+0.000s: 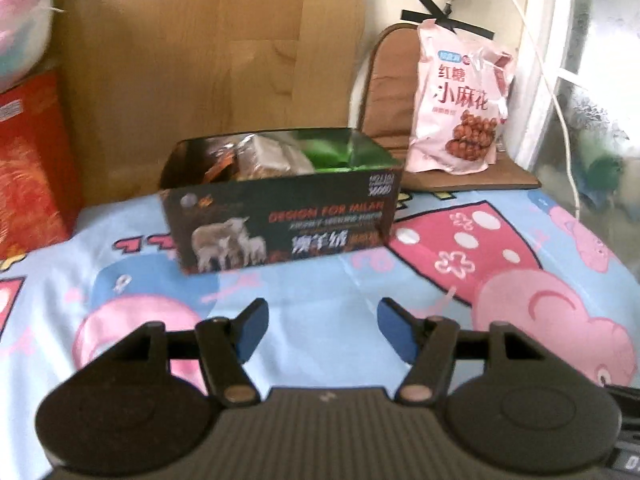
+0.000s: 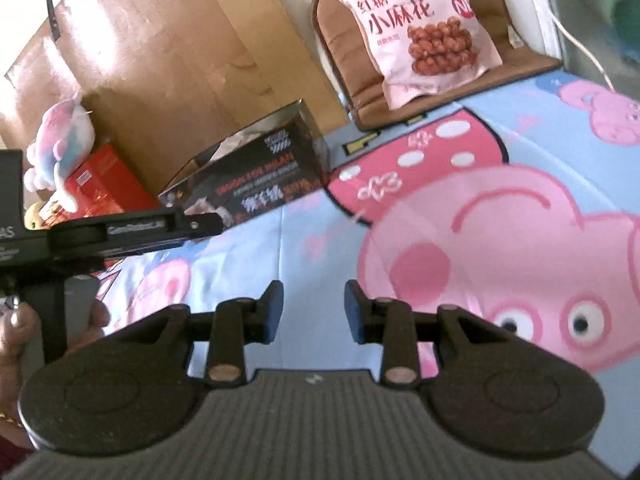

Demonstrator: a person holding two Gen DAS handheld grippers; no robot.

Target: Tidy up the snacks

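Cartoon bedsheet [image 1: 328, 304] under open dark box [image 1: 280, 224] of wrapped snacks [image 1: 276, 156]

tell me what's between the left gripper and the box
Only bare cartoon sheet: in the left wrist view nothing lies between the open left gripper and the box.

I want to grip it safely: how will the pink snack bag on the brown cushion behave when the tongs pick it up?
The pink snack bag looks puffy and creased, so it will probably flex and sag. It seems light for its size. It leans upright on the brown cushion, so a push may tip it.
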